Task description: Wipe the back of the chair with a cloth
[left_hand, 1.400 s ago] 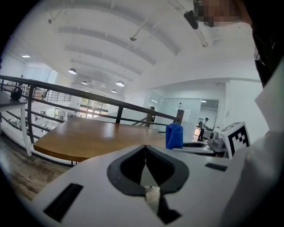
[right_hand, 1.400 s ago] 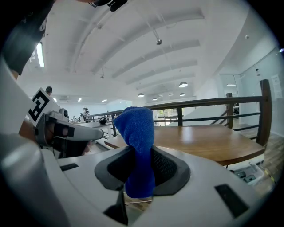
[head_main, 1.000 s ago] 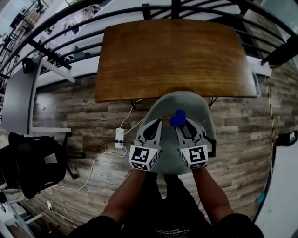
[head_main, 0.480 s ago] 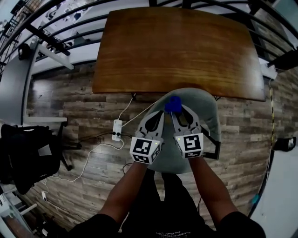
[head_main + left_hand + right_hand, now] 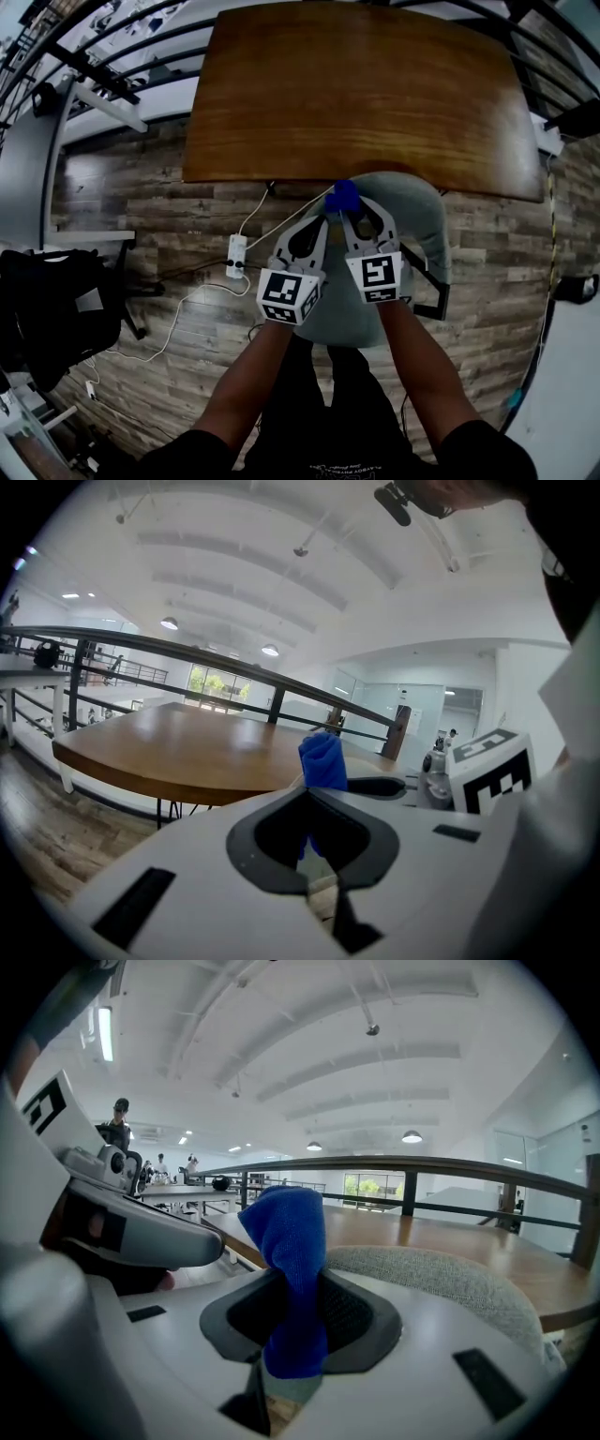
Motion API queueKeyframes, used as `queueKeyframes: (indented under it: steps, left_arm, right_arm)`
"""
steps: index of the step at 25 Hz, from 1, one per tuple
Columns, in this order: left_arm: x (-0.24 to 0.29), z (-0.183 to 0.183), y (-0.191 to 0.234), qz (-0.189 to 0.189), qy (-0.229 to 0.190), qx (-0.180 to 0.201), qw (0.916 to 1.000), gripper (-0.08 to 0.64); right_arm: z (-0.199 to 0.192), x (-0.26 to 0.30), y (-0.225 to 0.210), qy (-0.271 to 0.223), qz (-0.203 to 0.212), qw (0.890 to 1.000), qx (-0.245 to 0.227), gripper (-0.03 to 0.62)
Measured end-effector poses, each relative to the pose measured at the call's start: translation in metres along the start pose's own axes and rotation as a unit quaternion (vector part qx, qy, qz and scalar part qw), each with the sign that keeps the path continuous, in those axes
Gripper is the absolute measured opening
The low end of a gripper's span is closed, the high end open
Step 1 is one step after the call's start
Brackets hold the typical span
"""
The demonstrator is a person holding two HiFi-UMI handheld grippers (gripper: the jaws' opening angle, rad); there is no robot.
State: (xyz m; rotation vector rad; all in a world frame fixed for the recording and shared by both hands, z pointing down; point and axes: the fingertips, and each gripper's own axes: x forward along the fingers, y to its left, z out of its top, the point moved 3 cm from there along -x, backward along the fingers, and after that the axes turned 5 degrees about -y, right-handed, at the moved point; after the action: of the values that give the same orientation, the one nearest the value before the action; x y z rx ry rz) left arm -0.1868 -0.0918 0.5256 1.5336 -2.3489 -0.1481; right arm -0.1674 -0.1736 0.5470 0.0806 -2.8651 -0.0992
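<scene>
Two tongs side by side above a grey chair [image 5: 412, 234], both pointing toward the far side. Right tongs [image 5: 349, 216] clamped on a blue cloth [image 5: 343, 197], bunched and sticking up past the tips. In the right gripper view, right tongs [image 5: 298, 1330] pinching the blue cloth [image 5: 289, 1260] in a tight upright wad, with the woven rim of the grey chair [image 5: 441, 1279] just right of it and slightly farther off. Cloth placed at the far-left part of the chair's rim, close by the near edge of the wooden counter [image 5: 356, 94]; contact with the chair fabric not clear from any view.

Left tongs [image 5: 317, 225] just left of the right pair, pressed together with nothing between. In the left gripper view, left tongs [image 5: 312, 799] drawn together and bare, blue cloth [image 5: 322, 759] showing just beyond the tips, wooden counter [image 5: 187, 747] farther out.

Marker cubes at the near ends of both, forearms [image 5: 253, 375] behind them. Left of the chair, on the plank floor [image 5: 141, 216], a white power strip [image 5: 236, 258]. Black railing [image 5: 89, 75] beyond the counter's far-left corner.
</scene>
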Motion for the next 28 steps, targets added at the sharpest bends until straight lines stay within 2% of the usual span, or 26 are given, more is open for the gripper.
queueKeyframes:
  steps: [5, 12, 19, 25, 28]
  left_arm:
    - [0.0, -0.004, 0.006, 0.002, 0.005, -0.007, 1.0, 0.008]
    - [0.006, -0.003, -0.004, -0.016, 0.011, 0.001, 0.9998, 0.008]
    - [0.014, 0.007, 0.012, 0.039, -0.017, -0.03, 0.9986, 0.008]
    - [0.024, 0.008, 0.01, 0.037, -0.016, -0.02, 0.999, 0.008]
    - [0.029, 0.006, 0.001, 0.024, -0.011, -0.011, 0.9996, 0.008]
  right_arm:
    - [-0.001, 0.007, -0.005, 0.0, -0.009, 1.0, 0.007, 0.101]
    - [0.0, 0.005, -0.011, -0.001, -0.012, 1.0, 0.021, 0.101]
    - [-0.003, -0.008, -0.038, -0.018, -0.044, 0.999, 0.023, 0.101]
    - [-0.013, -0.019, -0.062, -0.02, -0.072, 0.997, 0.03, 0.101]
    - [-0.017, -0.026, -0.074, -0.021, -0.082, 0.996, 0.032, 0.101]
